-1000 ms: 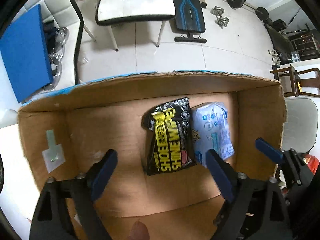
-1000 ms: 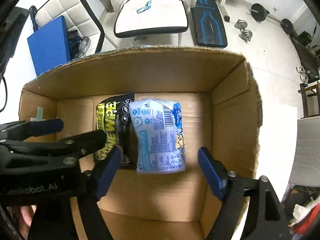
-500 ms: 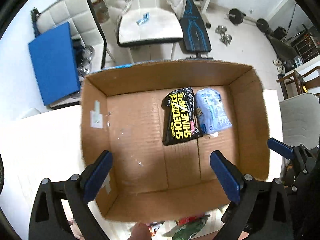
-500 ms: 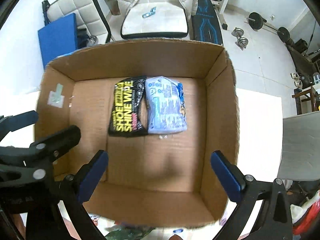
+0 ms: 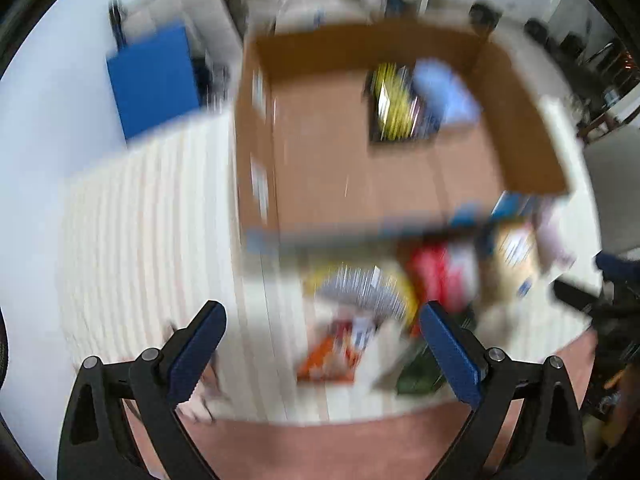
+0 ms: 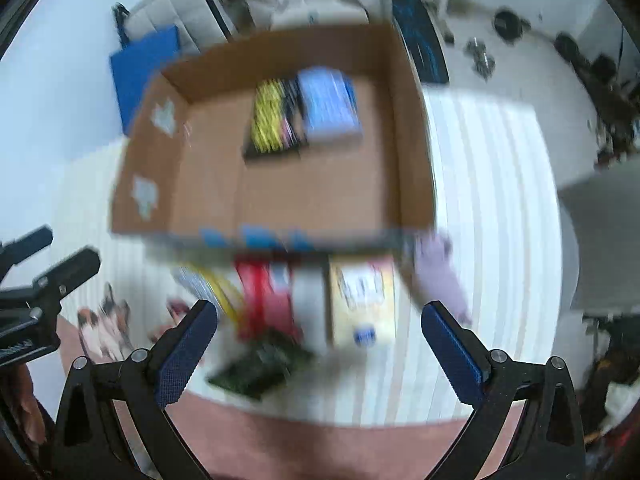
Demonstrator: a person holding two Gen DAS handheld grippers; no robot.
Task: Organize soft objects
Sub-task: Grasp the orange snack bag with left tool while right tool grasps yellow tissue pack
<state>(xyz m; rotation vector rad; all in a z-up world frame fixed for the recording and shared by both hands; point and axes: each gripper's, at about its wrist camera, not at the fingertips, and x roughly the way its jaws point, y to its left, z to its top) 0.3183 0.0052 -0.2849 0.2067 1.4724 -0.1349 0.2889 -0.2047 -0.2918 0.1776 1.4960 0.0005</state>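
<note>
Both views are blurred by motion. A cardboard box (image 5: 256, 128) (image 6: 412, 152) stands on the white table. Inside it lie a black-and-yellow shoe wipe pack (image 5: 394, 100) (image 6: 270, 118) and a light blue wipes pack (image 5: 448, 96) (image 6: 328, 104) side by side. Several soft packets lie on the table in front of the box: a red pack (image 5: 436, 276) (image 6: 260, 296), a yellow pack (image 6: 362, 300), a green pack (image 6: 260, 368) and a lilac item (image 6: 440, 276). My left gripper (image 5: 322, 344) and right gripper (image 6: 318, 344) are open and empty, above the table's near edge.
A blue board (image 5: 154, 76) leans against a white chair behind the table. Gym weights (image 6: 504, 24) and a bench (image 6: 420, 44) lie on the floor beyond. The table's near edge (image 6: 320, 420) is below the packets.
Both grippers have pulled back out of the box and risen toward me. The packets in front of the box have come into view. Both packs stay in the box.
</note>
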